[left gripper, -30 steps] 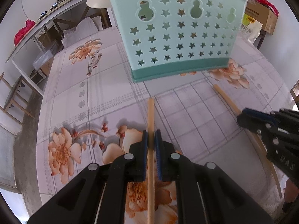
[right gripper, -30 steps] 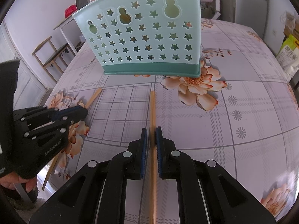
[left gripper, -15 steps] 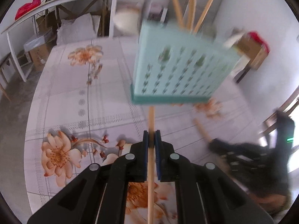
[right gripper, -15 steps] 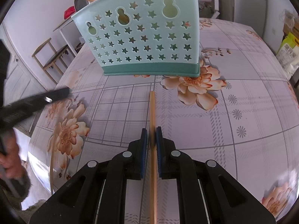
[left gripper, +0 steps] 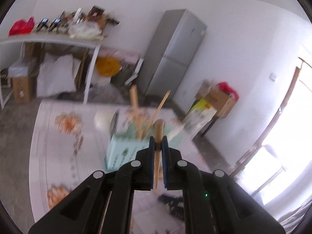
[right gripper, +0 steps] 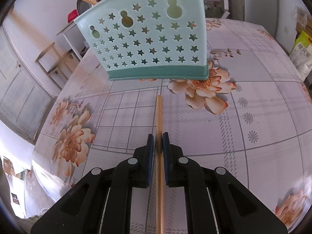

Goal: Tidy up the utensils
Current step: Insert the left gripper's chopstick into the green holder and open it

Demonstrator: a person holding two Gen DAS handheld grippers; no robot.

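Left tool [left gripper: 158,143] grips a chopstick [left gripper: 157,136] above the holder [left gripper: 124,150], where several already stand; right tool [right gripper: 158,142] pinches another chopstick [right gripper: 159,113] on the tabletop [right gripper: 243,117], both yet to go in.

Mint-green holder [right gripper: 148,44] with star cutouts – lilac checked tablecloth [right gripper: 224,128] with peach flowers – black tool [right gripper: 158,146].

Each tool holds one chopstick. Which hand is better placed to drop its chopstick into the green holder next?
Left. The left tool grips its chopstick raised above the holder. The right tool holds its chopstick low near the table.
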